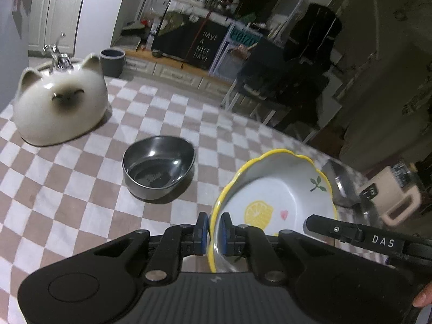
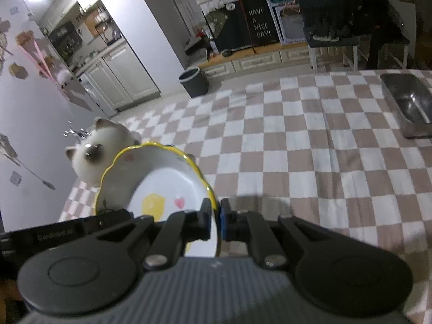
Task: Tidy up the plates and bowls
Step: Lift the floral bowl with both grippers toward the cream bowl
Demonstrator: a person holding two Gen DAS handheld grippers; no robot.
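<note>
The lemon bowl [image 1: 280,202], white with a scalloped yellow rim, hangs tilted above the checkered desk [image 1: 81,189]. The left gripper [image 1: 214,229] pinches its near rim between blue fingers [image 1: 202,232]; the right gripper [image 2: 215,216] clamps the opposite rim. Beyond the bowl sit a dark bowl [image 1: 158,171] and, farther off, a cat-shaped bowl [image 1: 60,105]; a metal tray [image 2: 407,105] lies to its other side.

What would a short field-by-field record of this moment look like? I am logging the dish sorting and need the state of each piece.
surface: checkered tablecloth
held item: lemon bowl with yellow scalloped rim, lifted and tilted
left hand-held gripper: shut on the lemon bowl's rim
right hand-held gripper: shut on the rim's opposite side
black bowl: upright on the cloth, empty
cat-shaped bowl: upside down on the cloth
metal tray: at the cloth's far right
</note>
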